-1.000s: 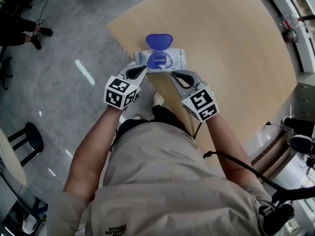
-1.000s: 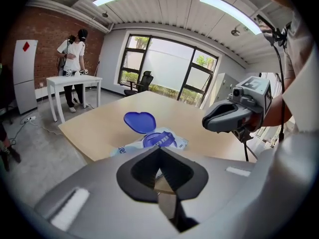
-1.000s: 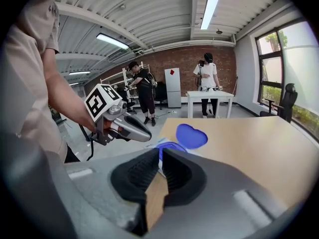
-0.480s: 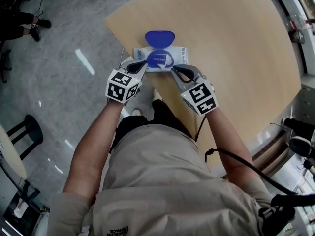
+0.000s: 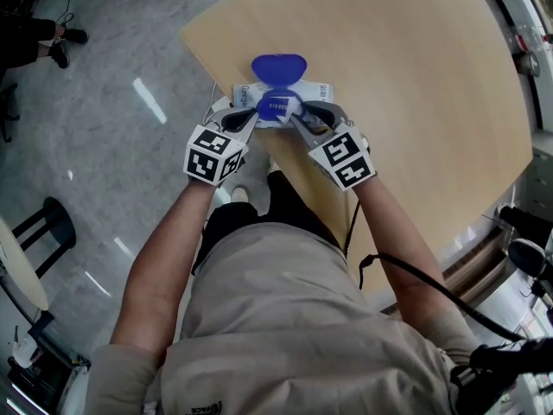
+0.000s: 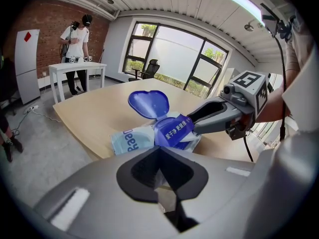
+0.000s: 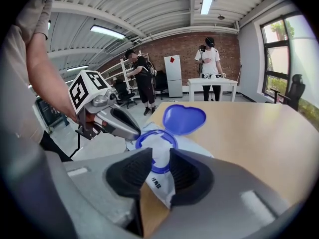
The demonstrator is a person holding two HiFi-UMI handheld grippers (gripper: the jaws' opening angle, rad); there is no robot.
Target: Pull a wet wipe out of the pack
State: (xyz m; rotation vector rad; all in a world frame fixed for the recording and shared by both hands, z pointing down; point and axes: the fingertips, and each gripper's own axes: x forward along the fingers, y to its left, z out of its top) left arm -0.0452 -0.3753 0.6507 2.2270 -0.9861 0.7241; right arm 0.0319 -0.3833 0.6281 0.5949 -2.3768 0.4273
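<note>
Having just spread its jaws, the right gripper (image 5: 295,114) has come down over the wet wipe pack (image 5: 318,92) on the table (image 5: 415,102), lid (image 5: 277,67) open, its near edge between them, seemingly ready to pinch a wipe; the left gripper (image 5: 251,114), jaws pressed together, sits at the pack's left end

Left hand-held gripper (image 5: 251,117), right hand-held gripper (image 5: 304,113) flank open wipe pack (image 5: 321,90) on table (image 5: 415,76)
</note>
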